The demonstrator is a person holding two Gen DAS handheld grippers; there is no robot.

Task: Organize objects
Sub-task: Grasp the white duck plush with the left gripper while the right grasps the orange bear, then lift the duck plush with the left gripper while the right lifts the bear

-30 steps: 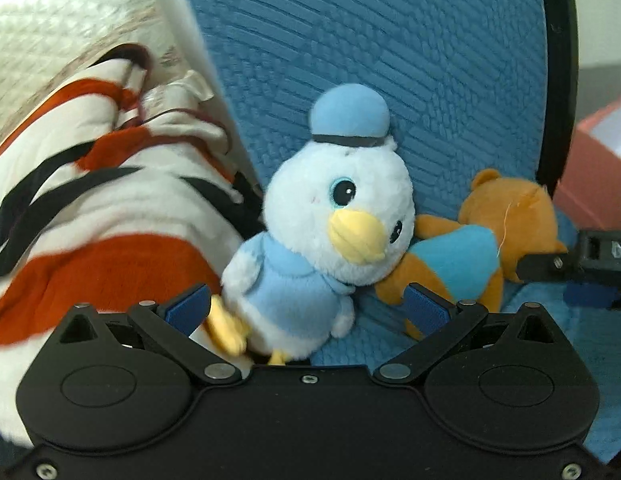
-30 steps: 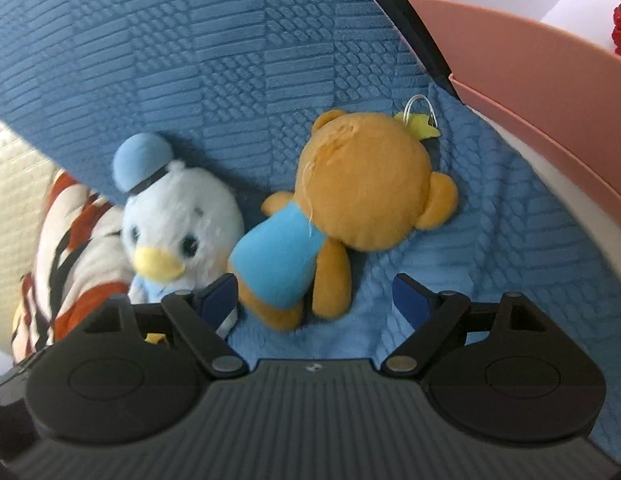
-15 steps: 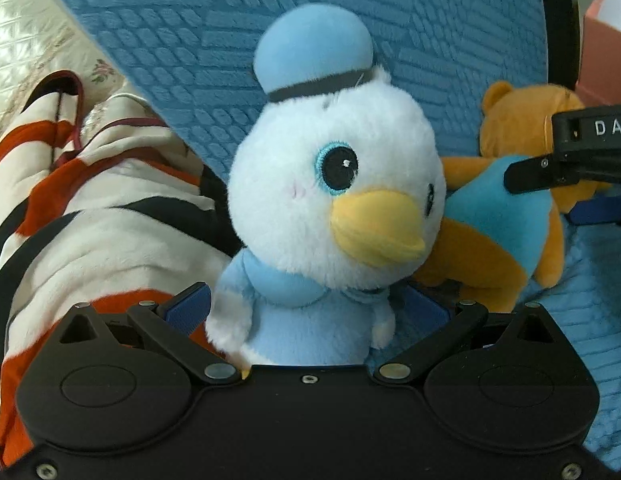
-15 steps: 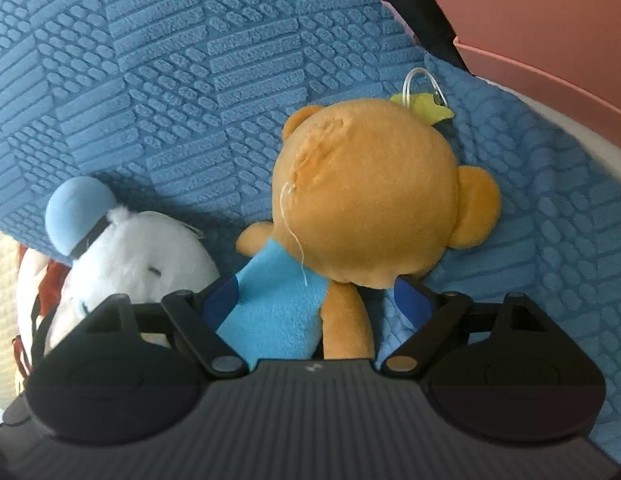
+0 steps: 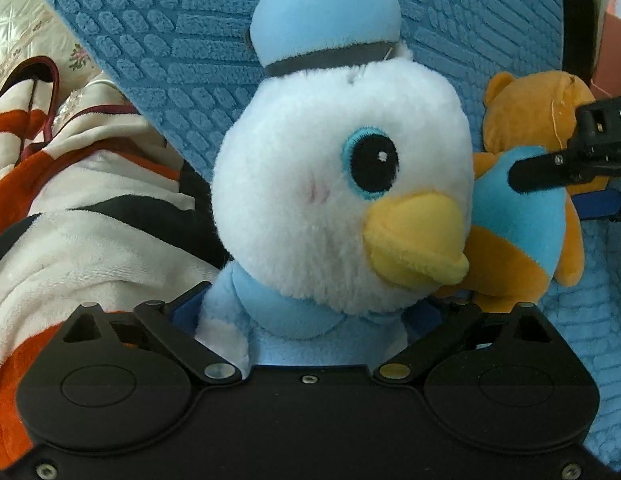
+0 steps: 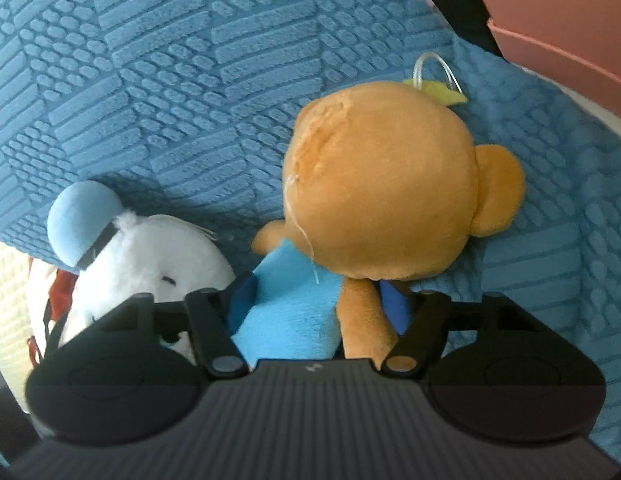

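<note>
A white plush duck point(image 5: 330, 184) with a blue cap and yellow beak fills the left wrist view. My left gripper point(image 5: 306, 320) has its blue pads pressed on the duck's light-blue body. An orange plush bear point(image 6: 382, 200) in a blue shirt lies face down on the blue textured cushion point(image 6: 190, 80). My right gripper point(image 6: 316, 308) is shut on the bear's blue-shirted body. The duck point(image 6: 150, 256) shows to the bear's left, and the bear point(image 5: 522, 220) shows behind the duck with the right gripper point(image 5: 570, 164) on it.
A red, white and black striped plush blanket point(image 5: 70, 200) lies left of the duck. A pink box point(image 6: 570, 12) stands at the upper right, past the cushion's dark edge. A cream quilted surface point(image 5: 18, 28) lies at the far left.
Both grippers moved in over the toys. The left jaws closed on the duck's body and the right jaws closed on the bear's body.
</note>
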